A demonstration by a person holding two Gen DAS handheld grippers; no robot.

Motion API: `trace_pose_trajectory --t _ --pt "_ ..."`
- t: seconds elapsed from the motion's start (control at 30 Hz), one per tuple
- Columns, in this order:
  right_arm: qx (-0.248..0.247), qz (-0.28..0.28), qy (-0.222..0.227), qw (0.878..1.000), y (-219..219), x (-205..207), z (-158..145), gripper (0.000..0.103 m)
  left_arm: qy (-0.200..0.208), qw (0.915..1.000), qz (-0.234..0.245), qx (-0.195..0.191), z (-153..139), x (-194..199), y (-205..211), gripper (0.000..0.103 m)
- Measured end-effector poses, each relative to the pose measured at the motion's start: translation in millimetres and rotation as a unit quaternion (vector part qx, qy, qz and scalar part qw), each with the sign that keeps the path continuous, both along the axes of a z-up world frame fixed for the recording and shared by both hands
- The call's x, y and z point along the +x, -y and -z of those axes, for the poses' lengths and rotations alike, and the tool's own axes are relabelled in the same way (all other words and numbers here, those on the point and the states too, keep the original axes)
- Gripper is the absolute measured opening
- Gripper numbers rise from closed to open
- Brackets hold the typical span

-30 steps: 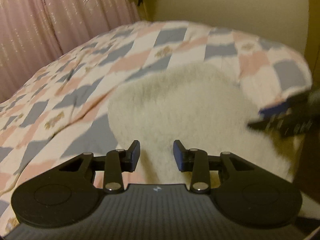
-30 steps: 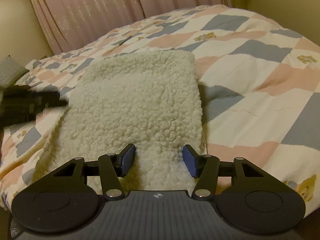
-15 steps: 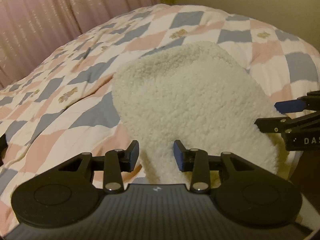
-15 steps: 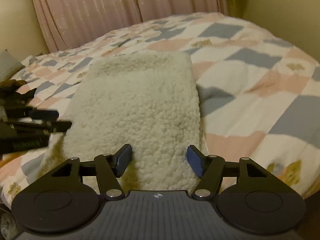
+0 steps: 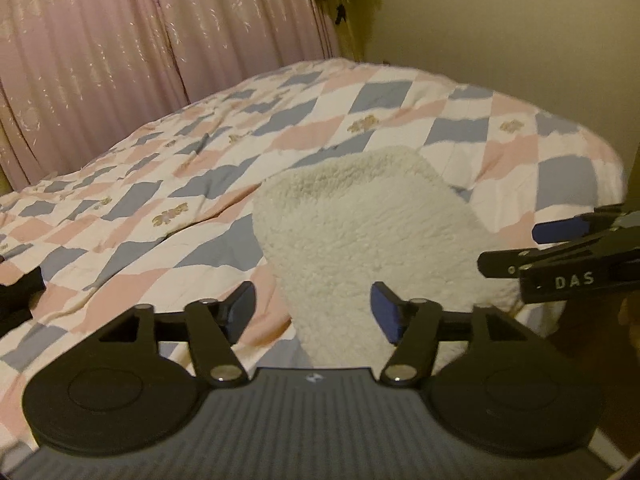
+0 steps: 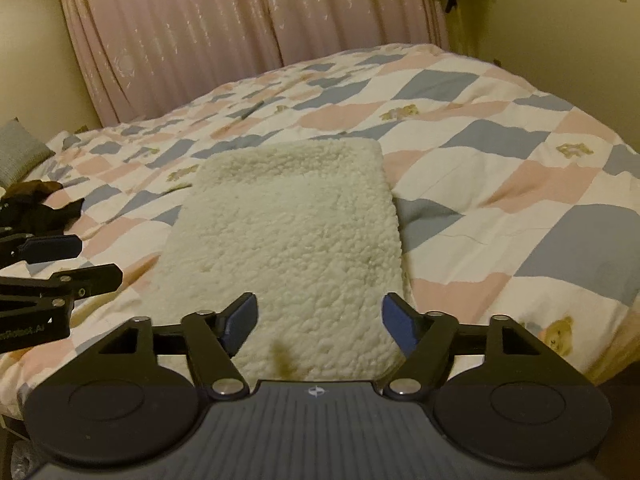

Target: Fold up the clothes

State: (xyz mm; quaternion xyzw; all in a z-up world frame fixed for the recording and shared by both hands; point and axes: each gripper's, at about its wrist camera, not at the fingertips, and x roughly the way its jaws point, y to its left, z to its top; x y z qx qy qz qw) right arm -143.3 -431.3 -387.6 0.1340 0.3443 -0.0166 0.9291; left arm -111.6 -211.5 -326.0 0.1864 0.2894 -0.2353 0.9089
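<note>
Since the earlier frames both grippers have let go of the near edge of the fleece and drawn back from it, and their jaws, narrow then, now stand much wider; the fleece itself lies where it lay

Left wrist view: the left gripper [image 5: 313, 307] points down at a bed, its jaws opening, blue pads spread well apart and pressing on nothing; the near corner of the folded cream fleece garment [image 5: 360, 224] shows between them but they do not touch it; the fleece lies flat on a quilt [image 5: 168, 184] checked in pink, grey-blue and white, towards the near right side of the bed; the right gripper [image 5: 560, 248] reaches in from the right edge, just beside the fleece's right side; pink curtains [image 5: 120, 40] hang along the far left, a pale wall [image 5: 500, 40] stands at the far right

Right wrist view: the right gripper [image 6: 319, 322] points down over the same fleece [image 6: 288, 232], its jaws opening, pads spread wide with only the fleece's near edge seen between them, untouched; the fleece reads as a neat rectangle running away from the camera; the left gripper [image 6: 52, 264] enters from the left edge, beside the fleece; a dark crumpled cloth [image 6: 36, 204] lies on the quilt [image 6: 520, 160] at the left, a grey cushion [image 6: 20, 152] beyond it; curtains [image 6: 240, 20] fill the far side
</note>
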Motion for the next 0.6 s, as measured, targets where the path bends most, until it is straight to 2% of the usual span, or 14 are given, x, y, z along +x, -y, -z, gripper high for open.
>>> trace_pose_trajectory --t 0.03,0.23,0.43,0.6 --pt "-0.004 0.003 0.001 1.0 -2 -4 -3 0.084 0.001 1.0 -0.002 -0.008 -3 -7 -5 0.066" --pt "-0.051 0.012 0.015 0.999 -17 -32 -24 0.089 0.004 0.9991 -0.014 -0.041 -12 -39 -29 0.071" --pt "-0.058 0.007 0.035 0.998 -28 -59 -36 0.094 0.015 0.9977 -0.028 -0.059 -19 -66 -45 0.076" --pt "-0.064 0.005 0.044 0.997 -31 -75 -42 0.095 0.021 0.9973 -0.03 -0.064 -22 -81 -49 0.076"
